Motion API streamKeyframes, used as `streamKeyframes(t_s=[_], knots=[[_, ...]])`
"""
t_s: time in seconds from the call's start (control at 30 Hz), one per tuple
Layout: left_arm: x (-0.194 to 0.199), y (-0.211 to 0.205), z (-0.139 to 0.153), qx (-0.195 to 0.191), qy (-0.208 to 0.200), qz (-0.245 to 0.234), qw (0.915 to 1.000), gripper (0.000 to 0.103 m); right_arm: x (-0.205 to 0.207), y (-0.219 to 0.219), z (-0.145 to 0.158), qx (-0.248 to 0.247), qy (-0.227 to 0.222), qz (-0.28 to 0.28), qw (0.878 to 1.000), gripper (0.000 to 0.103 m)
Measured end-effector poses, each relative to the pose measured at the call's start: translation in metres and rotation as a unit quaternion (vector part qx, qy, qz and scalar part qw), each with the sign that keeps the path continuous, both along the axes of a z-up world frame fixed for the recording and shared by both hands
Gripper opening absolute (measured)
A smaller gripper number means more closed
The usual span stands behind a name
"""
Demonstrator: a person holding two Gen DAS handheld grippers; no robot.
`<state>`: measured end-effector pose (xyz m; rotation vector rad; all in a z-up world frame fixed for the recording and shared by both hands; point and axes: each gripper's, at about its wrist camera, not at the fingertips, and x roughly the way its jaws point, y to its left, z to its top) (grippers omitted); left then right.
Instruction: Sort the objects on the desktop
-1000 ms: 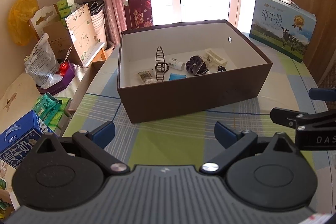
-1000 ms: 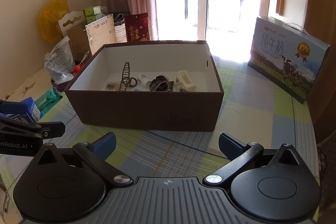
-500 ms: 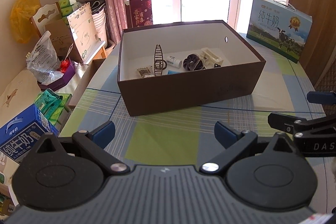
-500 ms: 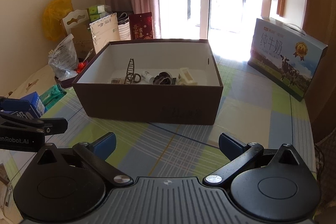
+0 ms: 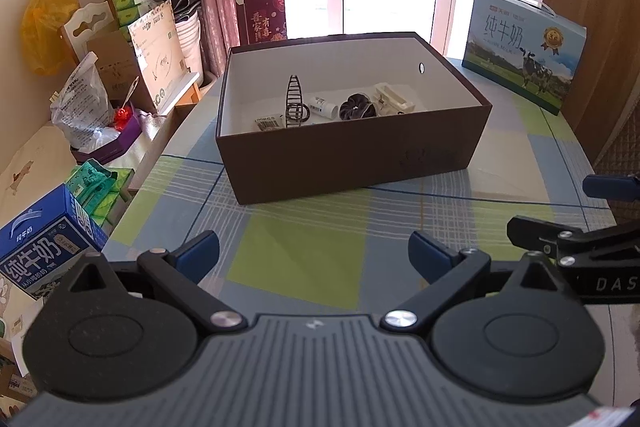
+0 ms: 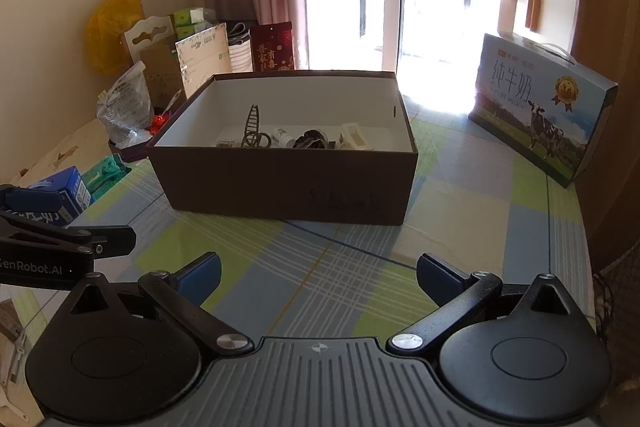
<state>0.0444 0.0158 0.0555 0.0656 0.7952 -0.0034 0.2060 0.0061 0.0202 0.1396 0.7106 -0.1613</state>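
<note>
Both grippers, left gripper (image 5: 314, 253) and right gripper (image 6: 318, 273), hover empty with fingers apart over the checked-cloth surface (image 5: 304, 259), small items already inside the dark brown cardboard box (image 5: 352, 163) at 12 o'clock; sorting looks finished, next probably only a check.

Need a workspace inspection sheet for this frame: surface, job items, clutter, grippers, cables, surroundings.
Surface: plaid tablecloth, bare in front of the box.
Job's things: brown box open, holding a ladder-shaped clip, small bottle, dark scrunchie, white clip.
Clutter: milk carton at the table's far right.
Grippers: left gripper and right gripper open, empty.
Cables: nothing seen.
Surroundings: window, curtain, boxes and bags at left.
</note>
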Motion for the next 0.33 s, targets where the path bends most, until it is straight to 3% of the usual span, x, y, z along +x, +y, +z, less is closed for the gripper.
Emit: streamKeyframes(t_s=[0.33], knots=[[-0.0005,0.0040,-0.0001,-0.002,-0.002,0.012,0.9999,0.100,0.0012,0.0048,-0.0001,0.001,-0.002,0.013,1.000,0.101]])
